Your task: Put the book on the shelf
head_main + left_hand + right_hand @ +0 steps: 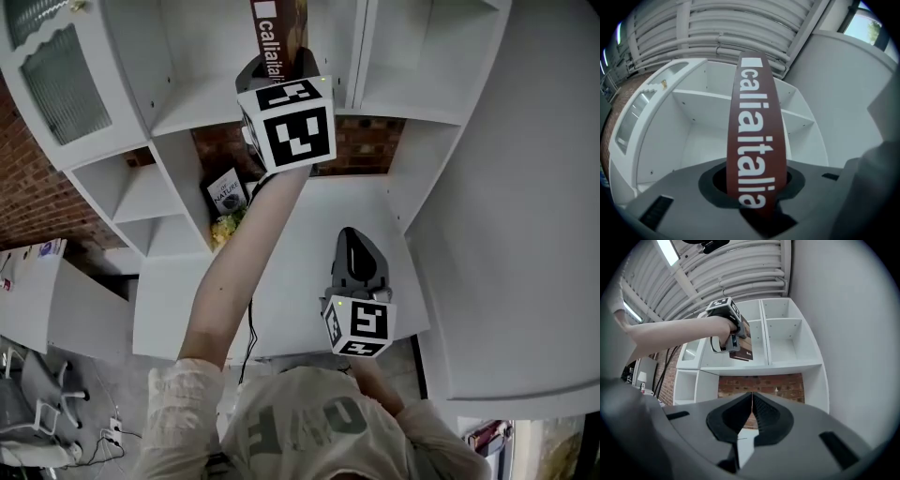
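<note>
Overhead, one book (757, 140) (left gripper's (757, 187)); second book (226, 192) lower.

Brick wall (37, 202) is showing red-brown down the left edge of the head view, and again at the middle of the right gripper view. Left of centre, a small dark paperback (226, 192) is leaning upright, with yellow flowers (225, 227) sitting just below it. A frosted-glass door (56, 56) is filling the upper left corner. Lower left, an office chair (28, 389) is standing on the grey floor (141, 412), a power strip (114, 433) is lying near it, and a black cable (248, 333) is trailing down at centre. Overhead in the right gripper view, a ribbed ceiling (722, 273) is carrying a glowing strip light (670, 250).
</note>
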A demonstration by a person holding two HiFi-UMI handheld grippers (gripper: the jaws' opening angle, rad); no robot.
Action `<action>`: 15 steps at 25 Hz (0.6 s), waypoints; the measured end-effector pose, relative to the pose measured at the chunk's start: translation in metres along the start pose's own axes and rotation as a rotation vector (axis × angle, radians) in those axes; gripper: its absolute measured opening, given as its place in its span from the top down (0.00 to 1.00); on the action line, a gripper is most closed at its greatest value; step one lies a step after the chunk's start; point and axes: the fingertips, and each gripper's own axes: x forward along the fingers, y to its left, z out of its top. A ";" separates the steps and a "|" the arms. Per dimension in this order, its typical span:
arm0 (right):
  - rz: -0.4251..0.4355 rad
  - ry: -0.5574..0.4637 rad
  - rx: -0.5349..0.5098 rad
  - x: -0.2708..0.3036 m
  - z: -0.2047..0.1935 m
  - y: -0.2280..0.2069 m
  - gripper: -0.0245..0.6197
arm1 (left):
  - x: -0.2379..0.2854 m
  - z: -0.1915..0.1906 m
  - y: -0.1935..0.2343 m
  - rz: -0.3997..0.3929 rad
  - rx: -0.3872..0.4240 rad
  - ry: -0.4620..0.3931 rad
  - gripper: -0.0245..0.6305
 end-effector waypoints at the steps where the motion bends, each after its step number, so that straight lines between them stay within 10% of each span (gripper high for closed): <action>1: -0.005 -0.001 0.002 -0.001 0.001 -0.003 0.94 | 0.011 -0.001 -0.003 0.001 -0.005 0.020 0.73; 15: -0.050 0.006 -0.001 0.012 -0.002 -0.024 0.94 | 0.110 -0.050 0.005 0.085 -0.001 0.237 0.73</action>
